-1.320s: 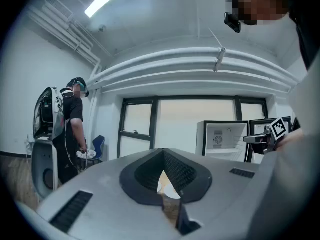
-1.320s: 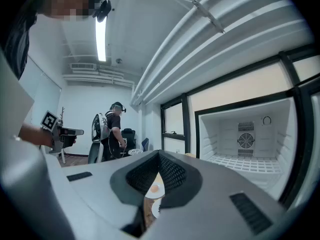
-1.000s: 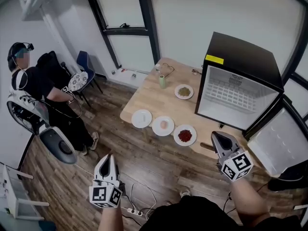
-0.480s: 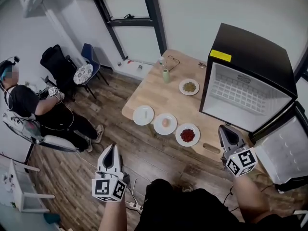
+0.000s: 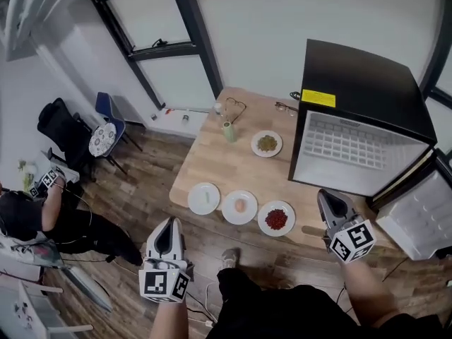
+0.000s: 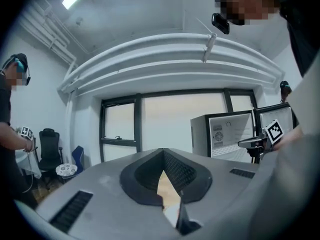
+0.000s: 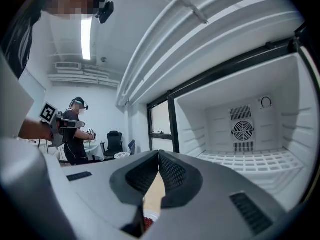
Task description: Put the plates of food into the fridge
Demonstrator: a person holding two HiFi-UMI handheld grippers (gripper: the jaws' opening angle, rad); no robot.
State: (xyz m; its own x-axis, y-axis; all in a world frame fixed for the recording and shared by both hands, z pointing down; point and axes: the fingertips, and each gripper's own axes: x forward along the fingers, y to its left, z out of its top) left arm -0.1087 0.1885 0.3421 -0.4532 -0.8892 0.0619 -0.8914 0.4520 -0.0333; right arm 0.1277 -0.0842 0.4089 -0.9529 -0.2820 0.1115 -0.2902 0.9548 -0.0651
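Several plates sit on the wooden table (image 5: pixel 212 161): one with red food (image 5: pixel 276 218), one with a pale round item (image 5: pixel 239 207), one nearly bare white plate (image 5: pixel 204 198), and one with greenish food (image 5: pixel 266 143) farther back. The black mini fridge (image 5: pixel 367 83) stands open on the table's right end, its white inside (image 7: pixel 250 159) empty and its door (image 5: pixel 424 214) swung right. My left gripper (image 5: pixel 168 222) (image 6: pixel 162 151) hangs shut and empty over the floor, short of the table. My right gripper (image 5: pixel 324 193) (image 7: pixel 159 153) is shut and empty beside the red-food plate, facing the fridge.
A green cup (image 5: pixel 229 131) and a pair of glasses (image 5: pixel 236 106) lie at the table's far end. A person (image 5: pixel 28 214) sits at the left near dark chairs (image 5: pixel 63 129). A window (image 5: pixel 152 20) fills the back wall. Wood floor lies between me and the table.
The head view has swung, so the seated person slid toward the lower left edge. Both grippers keep about the same places and stay shut. The plates have not moved.
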